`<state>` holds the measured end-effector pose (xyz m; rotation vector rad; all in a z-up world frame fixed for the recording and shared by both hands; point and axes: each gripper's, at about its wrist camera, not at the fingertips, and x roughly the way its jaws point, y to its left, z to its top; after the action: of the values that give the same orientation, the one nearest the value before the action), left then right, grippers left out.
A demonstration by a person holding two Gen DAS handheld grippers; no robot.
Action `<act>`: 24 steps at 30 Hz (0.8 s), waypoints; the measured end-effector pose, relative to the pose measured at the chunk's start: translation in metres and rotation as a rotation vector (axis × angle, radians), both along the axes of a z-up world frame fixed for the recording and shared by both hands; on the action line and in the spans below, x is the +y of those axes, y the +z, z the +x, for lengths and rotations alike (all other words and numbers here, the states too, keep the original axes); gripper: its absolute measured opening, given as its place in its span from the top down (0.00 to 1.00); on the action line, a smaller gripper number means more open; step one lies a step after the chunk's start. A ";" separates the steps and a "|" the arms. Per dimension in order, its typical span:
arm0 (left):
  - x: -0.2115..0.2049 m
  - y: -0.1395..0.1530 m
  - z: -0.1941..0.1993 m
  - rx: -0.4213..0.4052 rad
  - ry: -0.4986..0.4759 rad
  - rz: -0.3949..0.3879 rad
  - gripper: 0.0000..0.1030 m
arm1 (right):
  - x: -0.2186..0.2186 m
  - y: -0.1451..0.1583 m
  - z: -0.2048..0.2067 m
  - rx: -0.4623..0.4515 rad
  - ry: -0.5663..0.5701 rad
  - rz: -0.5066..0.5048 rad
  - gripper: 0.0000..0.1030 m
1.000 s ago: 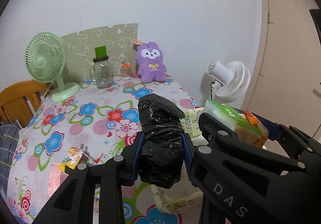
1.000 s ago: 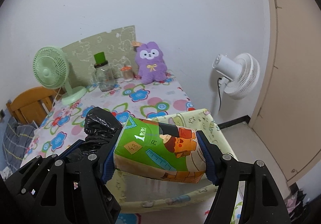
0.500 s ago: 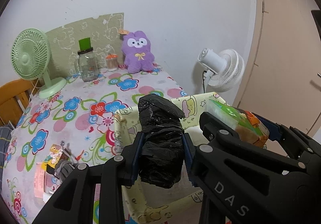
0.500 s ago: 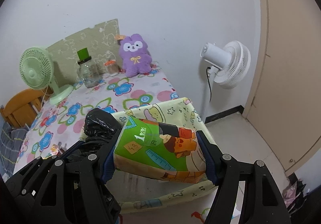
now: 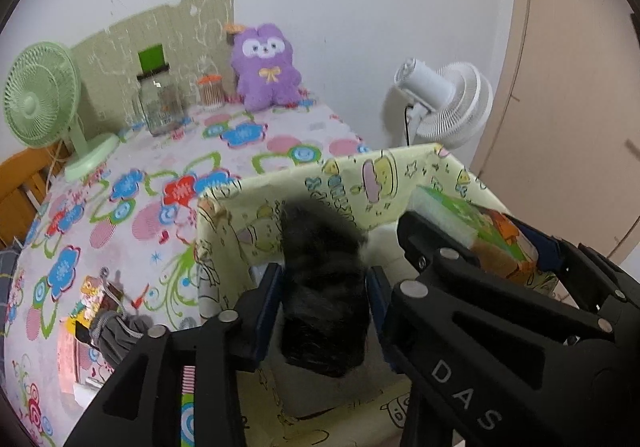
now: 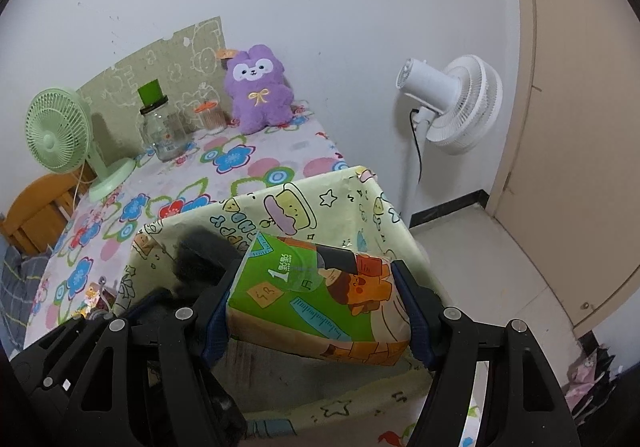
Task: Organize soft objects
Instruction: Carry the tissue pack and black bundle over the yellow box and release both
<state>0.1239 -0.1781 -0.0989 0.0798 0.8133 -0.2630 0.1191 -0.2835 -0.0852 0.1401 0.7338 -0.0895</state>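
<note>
black bag bundle (image 5: 324,287): blurred, upright, loose between left gripper (image 5: 324,311) pads | tissue pack (image 6: 320,303): green-orange, clamped crosswise in right gripper (image 6: 318,323)
</note>
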 end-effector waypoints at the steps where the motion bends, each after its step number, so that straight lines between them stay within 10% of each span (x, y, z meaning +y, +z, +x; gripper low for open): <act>1: 0.000 0.000 0.000 -0.002 0.000 0.002 0.52 | 0.000 0.000 0.001 0.000 0.002 0.003 0.29; 7: -0.002 0.001 0.006 -0.008 0.012 0.036 0.32 | -0.003 -0.002 0.010 -0.003 0.016 0.037 0.29; 24: -0.004 0.003 0.006 0.004 -0.028 0.021 0.18 | -0.003 0.002 0.009 -0.045 0.034 0.036 0.08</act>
<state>0.1298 -0.1824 -0.0955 0.1107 0.8195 -0.2808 0.1285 -0.2865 -0.0830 0.1634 0.6926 -0.0403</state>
